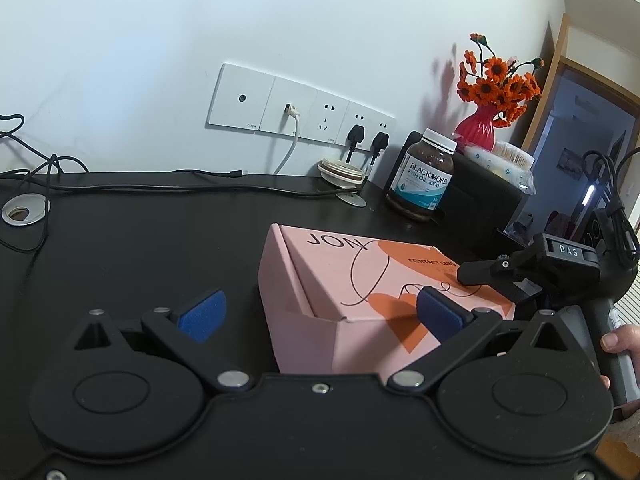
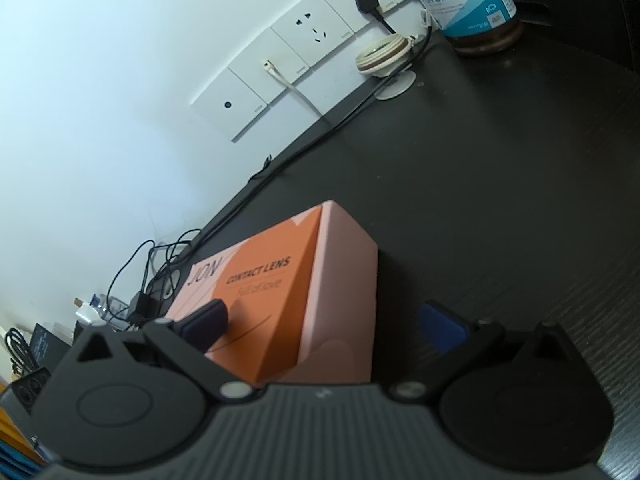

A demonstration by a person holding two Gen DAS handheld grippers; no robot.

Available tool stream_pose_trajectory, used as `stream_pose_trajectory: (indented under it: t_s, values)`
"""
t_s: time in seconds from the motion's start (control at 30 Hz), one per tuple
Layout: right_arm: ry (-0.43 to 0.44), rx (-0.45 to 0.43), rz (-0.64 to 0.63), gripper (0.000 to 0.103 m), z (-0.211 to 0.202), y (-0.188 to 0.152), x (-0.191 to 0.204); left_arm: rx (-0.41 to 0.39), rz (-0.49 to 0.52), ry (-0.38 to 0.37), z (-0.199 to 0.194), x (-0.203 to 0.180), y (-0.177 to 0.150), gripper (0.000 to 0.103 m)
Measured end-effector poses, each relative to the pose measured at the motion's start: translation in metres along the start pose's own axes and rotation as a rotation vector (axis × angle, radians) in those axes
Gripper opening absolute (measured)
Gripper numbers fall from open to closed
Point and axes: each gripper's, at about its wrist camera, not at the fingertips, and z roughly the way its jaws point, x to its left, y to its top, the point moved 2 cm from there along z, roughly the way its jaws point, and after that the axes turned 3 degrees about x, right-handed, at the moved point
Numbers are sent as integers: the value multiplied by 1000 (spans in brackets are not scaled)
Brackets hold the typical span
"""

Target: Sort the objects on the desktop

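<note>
A pink and orange contact lens box (image 1: pixel 360 292) lies on the black desk (image 1: pixel 140 248). My left gripper (image 1: pixel 320 316) is open, its jaws straddling the box's near corner: the right pad is over the lid, the left pad over bare desk. My right gripper (image 2: pixel 324 324) is open and also straddles the box (image 2: pixel 304 292), its left pad on the orange top, its right pad beside the pink side. The right gripper's fingers (image 1: pixel 480 272) show at the box's right end in the left wrist view.
A brown fish oil bottle (image 1: pixel 424 176) stands behind the box, beside a black box (image 1: pixel 480 200) carrying cotton swabs. A red vase of orange flowers (image 1: pixel 484 120), a cream round lid (image 1: pixel 342 170), wall sockets (image 1: pixel 296 112) and cables (image 1: pixel 160 188) line the back. A desk grommet (image 1: pixel 24 210) sits far left.
</note>
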Motion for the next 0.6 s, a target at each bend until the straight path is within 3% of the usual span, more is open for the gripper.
stream_pose_trajectory:
  t_s: [0.6]
  values:
    - [13, -27, -25, 102, 0, -5, -3, -12, 0, 25, -1, 2, 1, 103]
